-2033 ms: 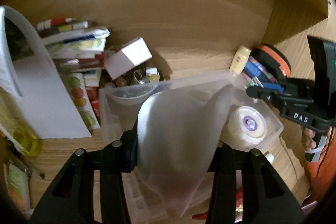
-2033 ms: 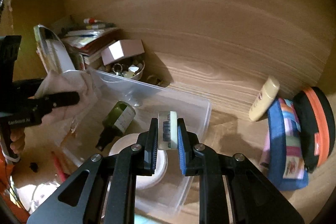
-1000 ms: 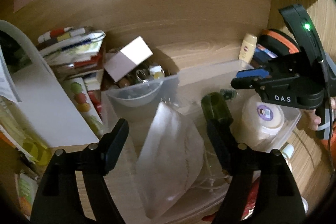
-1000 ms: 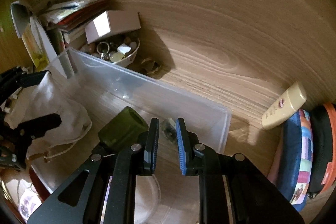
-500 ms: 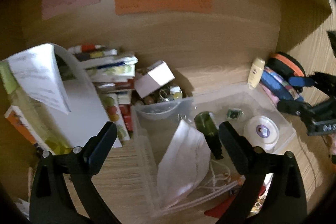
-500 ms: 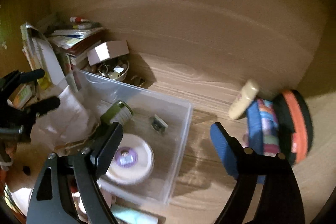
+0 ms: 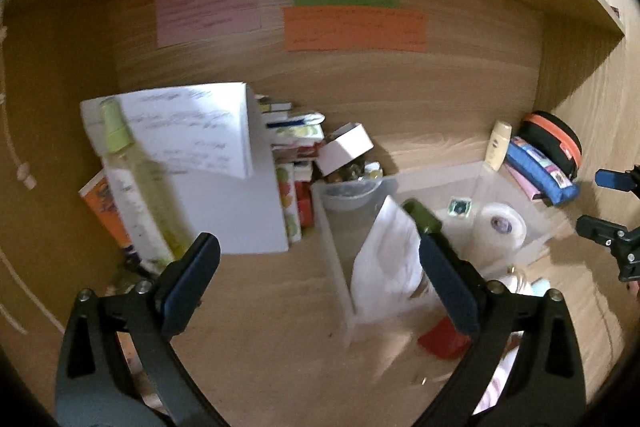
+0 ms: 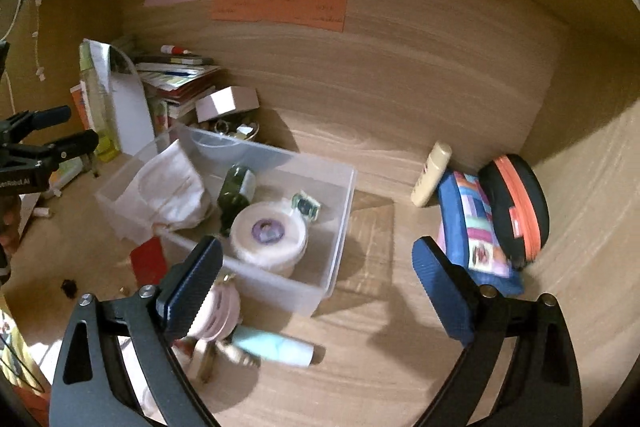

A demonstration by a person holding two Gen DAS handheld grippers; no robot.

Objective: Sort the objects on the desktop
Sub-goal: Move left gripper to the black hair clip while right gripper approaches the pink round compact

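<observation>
Left gripper (image 7: pixel 318 281): jaws spread wide, nothing held, hanging over bare desk left of clear bin (image 8: pixel 340 203).

Bin contents, left to right: white cloth bag (image 8: pixel 168 187), green bottle (image 8: pixel 236 191), tape roll (image 8: pixel 268 233), small packet (image 8: pixel 306 205).

Right gripper (image 8: pixel 316 287): jaws spread wide, nothing held.

Likely next pick: teal tube (image 8: pixel 274 347), loose on desk before bin, just below right gripper's left finger, long axis crosswise to jaws. Right gripper nearer.

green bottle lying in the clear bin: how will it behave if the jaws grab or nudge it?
The green bottle looks like glass, so probably rigid, smooth and slippery between flat pads. It lies on its side, so a nudge would likely roll it until the white cloth bag or tape roll stops it. Likely heavy for its size, and breakable.
</observation>
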